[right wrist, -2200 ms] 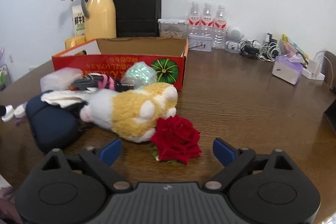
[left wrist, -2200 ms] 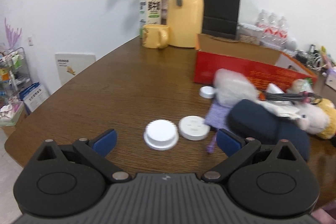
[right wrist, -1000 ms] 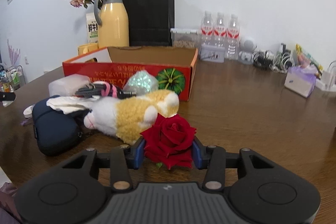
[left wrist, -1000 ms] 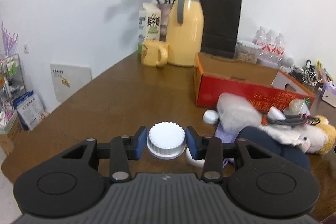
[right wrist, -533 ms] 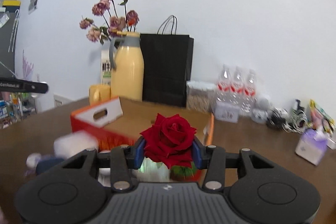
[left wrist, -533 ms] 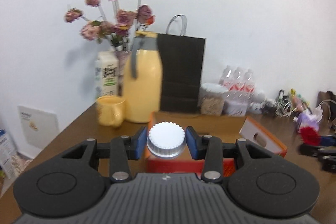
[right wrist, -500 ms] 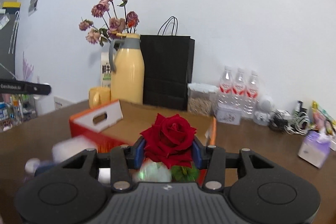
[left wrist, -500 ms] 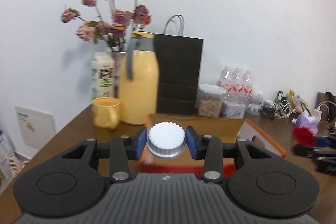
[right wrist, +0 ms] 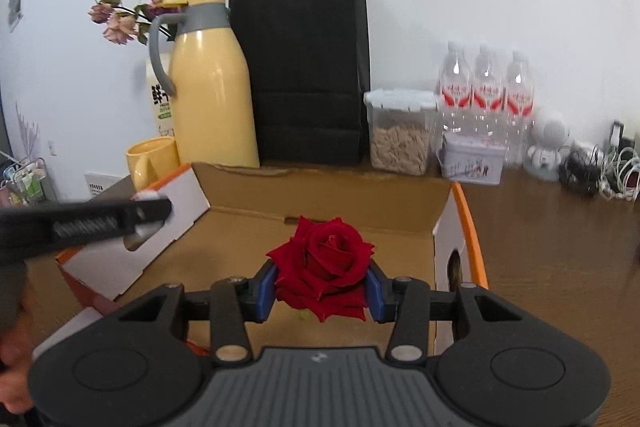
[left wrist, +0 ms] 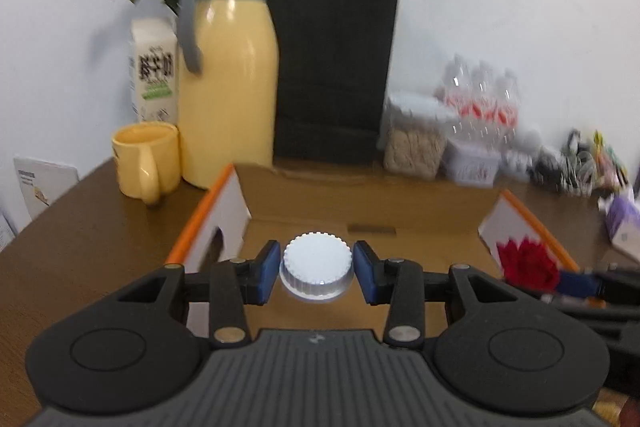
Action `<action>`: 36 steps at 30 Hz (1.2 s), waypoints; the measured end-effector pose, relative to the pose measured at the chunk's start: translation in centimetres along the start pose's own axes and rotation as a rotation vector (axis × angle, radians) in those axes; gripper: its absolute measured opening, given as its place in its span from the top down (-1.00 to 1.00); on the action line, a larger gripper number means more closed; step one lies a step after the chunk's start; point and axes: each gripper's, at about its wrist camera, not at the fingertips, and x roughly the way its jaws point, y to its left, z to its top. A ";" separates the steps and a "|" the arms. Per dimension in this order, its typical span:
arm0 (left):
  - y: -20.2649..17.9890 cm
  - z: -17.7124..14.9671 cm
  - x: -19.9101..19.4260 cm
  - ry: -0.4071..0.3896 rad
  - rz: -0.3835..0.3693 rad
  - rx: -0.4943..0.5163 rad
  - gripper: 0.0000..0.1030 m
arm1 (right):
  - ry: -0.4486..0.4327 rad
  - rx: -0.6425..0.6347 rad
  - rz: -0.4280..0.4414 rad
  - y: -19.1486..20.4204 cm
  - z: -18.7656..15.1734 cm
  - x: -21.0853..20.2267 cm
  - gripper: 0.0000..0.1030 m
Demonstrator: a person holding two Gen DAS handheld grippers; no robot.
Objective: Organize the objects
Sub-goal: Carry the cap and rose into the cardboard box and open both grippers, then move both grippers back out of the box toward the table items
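My left gripper [left wrist: 317, 273] is shut on a white ridged round cap [left wrist: 317, 269] and holds it above the left part of an open cardboard box [left wrist: 360, 199] with orange edges. My right gripper [right wrist: 321, 285] is shut on a red rose [right wrist: 322, 269] and holds it over the right part of the same box [right wrist: 320, 195]. The rose and the right gripper's blue finger also show at the right of the left wrist view [left wrist: 528, 265]. The left gripper shows as a dark bar at the left of the right wrist view [right wrist: 92, 223]. The box floor looks bare.
Behind the box stand a yellow jug [right wrist: 212, 87], a black paper bag [right wrist: 308, 67], a yellow mug [left wrist: 146, 157], a milk carton [left wrist: 154, 71], a food jar [right wrist: 400, 131], a small tin [right wrist: 472, 159] and water bottles [right wrist: 484, 83]. Cables [right wrist: 600, 167] lie at the right.
Both grippers closed on their objects, lifted them off the table and carried them forward over the open box. In the last half second both came closer and looked down into it.
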 end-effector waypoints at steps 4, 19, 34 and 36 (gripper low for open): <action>0.0 -0.7 0.1 0.015 0.000 0.011 0.19 | 0.009 -0.016 -0.018 0.4 -0.3 -0.1 0.09; -0.7 -0.9 -2.9 -0.137 0.040 0.038 -1.00 | -0.057 -0.039 -0.050 0.8 -0.3 -2.0 -0.98; 0.6 -0.2 -9.5 -0.224 0.021 0.040 -1.00 | -0.173 -0.061 -0.044 1.9 -0.7 -9.5 -1.00; 1.1 -0.5 -10.7 -0.221 0.024 0.040 -1.00 | -0.178 -0.068 -0.041 2.1 -1.3 -10.9 -1.00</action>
